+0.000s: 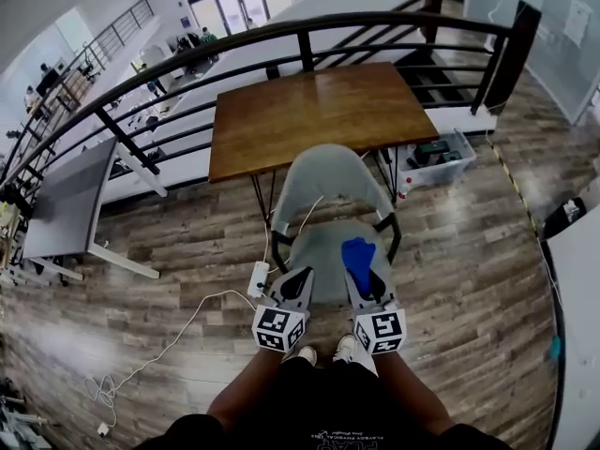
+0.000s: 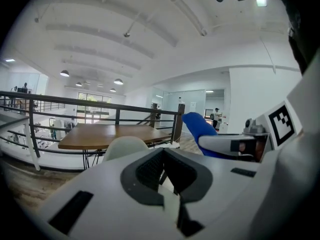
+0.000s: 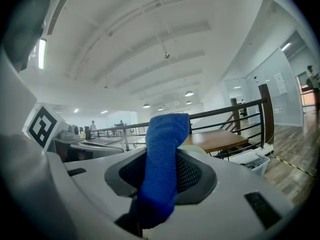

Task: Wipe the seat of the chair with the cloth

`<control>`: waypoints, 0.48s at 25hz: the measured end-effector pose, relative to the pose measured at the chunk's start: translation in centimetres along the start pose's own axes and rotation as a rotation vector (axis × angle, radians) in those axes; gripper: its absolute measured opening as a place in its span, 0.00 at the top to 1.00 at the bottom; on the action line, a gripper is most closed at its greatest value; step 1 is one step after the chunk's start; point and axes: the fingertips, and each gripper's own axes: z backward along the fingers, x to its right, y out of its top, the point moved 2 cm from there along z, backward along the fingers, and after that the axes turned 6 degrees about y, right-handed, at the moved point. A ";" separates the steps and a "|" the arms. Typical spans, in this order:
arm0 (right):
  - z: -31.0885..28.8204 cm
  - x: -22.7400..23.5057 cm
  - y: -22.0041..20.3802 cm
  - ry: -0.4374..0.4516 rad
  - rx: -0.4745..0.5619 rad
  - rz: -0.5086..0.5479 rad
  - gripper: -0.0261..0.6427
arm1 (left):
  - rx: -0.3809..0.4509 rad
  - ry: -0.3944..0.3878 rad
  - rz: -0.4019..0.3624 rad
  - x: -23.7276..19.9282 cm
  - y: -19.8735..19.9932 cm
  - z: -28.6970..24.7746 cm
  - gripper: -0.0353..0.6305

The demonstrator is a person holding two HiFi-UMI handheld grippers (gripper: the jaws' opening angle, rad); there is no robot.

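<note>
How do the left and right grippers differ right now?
The right gripper clamps a blue cloth that sticks up past its fingers; the left gripper is closed on nothing. The left gripper sits over the left front of the grey chair seat, the right over its right front. Both point toward the backrest.

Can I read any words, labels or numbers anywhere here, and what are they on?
None reads clearly.
Print on the person's dark garment: too small to read.
Sheets on the glass wall: too small.
Cubes on the left gripper and right gripper: square patterns, no words.
</note>
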 end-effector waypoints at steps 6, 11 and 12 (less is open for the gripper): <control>-1.9 0.0 0.4 0.035 -0.025 0.006 0.75 | 0.031 0.122 -0.014 -2.1 1.7 -0.7 0.94; -4.5 0.4 1.2 0.037 -0.032 0.041 0.75 | 0.046 0.067 -0.013 -3.2 2.6 -2.7 0.94; -5.2 0.5 1.5 0.036 -0.029 0.049 0.75 | 0.047 0.056 -0.014 -3.6 2.8 -3.3 0.94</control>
